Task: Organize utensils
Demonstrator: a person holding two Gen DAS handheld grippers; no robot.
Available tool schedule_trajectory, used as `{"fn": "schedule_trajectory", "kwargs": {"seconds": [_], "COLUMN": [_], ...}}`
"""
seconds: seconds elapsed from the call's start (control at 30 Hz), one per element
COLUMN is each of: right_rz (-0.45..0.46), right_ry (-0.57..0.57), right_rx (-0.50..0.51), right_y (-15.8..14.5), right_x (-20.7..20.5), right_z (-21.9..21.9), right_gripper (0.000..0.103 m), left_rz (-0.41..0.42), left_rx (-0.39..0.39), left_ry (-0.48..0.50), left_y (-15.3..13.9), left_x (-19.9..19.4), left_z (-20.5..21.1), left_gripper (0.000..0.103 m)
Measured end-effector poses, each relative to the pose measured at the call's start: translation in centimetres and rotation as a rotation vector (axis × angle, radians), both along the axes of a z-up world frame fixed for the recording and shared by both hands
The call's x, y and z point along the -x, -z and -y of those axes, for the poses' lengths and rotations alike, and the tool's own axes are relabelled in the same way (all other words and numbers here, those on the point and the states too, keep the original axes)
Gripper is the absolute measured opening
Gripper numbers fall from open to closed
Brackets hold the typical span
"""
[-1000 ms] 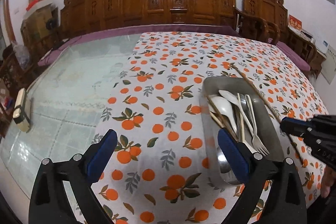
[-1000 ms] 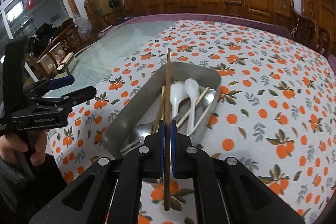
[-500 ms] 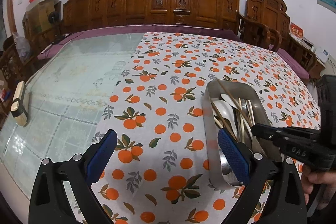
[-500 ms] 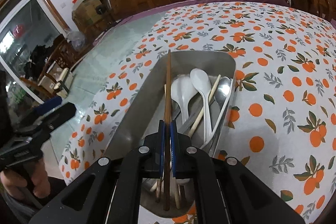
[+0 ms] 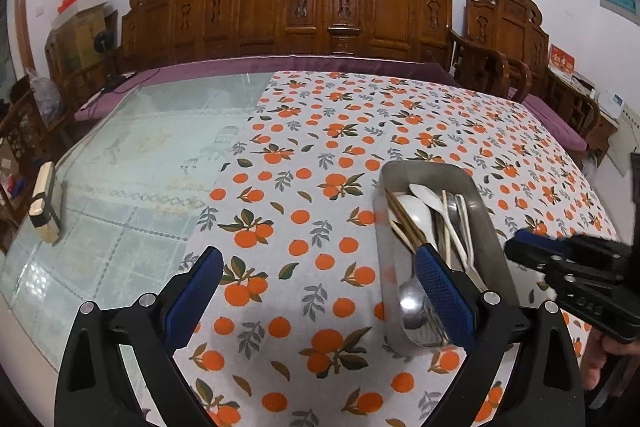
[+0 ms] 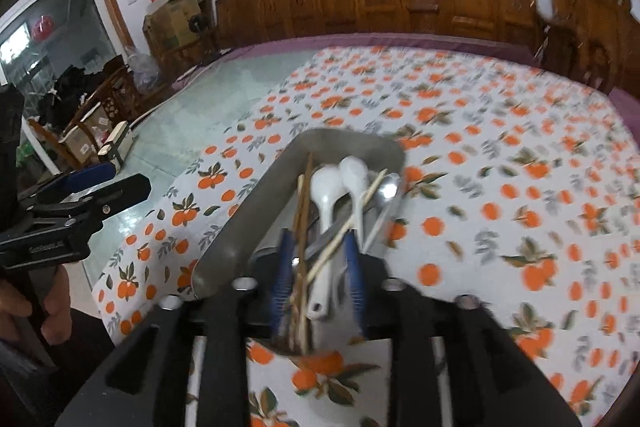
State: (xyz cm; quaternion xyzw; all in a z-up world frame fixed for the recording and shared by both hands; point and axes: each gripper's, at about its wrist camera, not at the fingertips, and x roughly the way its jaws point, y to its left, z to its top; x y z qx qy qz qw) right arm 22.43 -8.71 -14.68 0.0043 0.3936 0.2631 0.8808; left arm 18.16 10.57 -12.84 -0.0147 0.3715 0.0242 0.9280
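A steel tray (image 5: 496, 231) (image 6: 264, 195) sits on the orange-print tablecloth and holds white spoons (image 6: 326, 187), a metal spoon (image 5: 412, 301), a fork and several chopsticks. A brown chopstick (image 6: 305, 187) lies in the tray along its left side. My right gripper (image 6: 318, 267) is open just above the tray's near end, with nothing between its pads; it also shows at the right in the left wrist view (image 5: 524, 243). My left gripper (image 5: 316, 287) is wide open and empty over the cloth, left of the tray.
The tablecloth (image 5: 340, 131) covers the right part of a glass-topped table (image 5: 132, 163). A small box (image 5: 42, 201) lies near the table's left edge. Carved wooden chairs (image 5: 320, 11) line the far side.
My right gripper has opened and let go of the brown chopstick, which now lies in the tray. The gripper has drawn back a little. The left gripper has barely moved.
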Motion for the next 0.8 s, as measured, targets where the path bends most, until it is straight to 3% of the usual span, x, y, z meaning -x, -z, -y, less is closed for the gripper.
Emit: {"fn": "schedule_trajectory", "kwargs": {"seconds": [0.07,0.17,0.27,0.37,0.8], "right_rz": [0.026,0.071,0.102,0.125,0.181], "right_ry": [0.014,0.038,0.067,0.098,0.236], "right_rx": [0.009,0.023,0.025,0.020,0.049], "right_y": [-1.0,-2.5,-3.7,-4.8,-6.9], "right_x": [1.0,2.8,4.4,5.9,11.3], "right_z": [0.9,2.2,3.4,4.5,9.3], "right_gripper": [0.045,0.068,0.088,0.099,0.100], "left_rz": [0.007,0.016,0.021,0.021,0.008], "left_rx": [0.009,0.007,-0.044,-0.060,-0.031], "left_ry": [-0.006,0.018,0.020,0.034,0.073], "left_y": [-0.4,-1.3,-2.1,-2.7,-3.9], "left_x": [0.6,1.8,2.8,4.0,7.5], "left_z": [0.3,1.3,2.6,3.9,7.5], "left_gripper": [0.095,0.095,0.095,0.095,0.095]}}
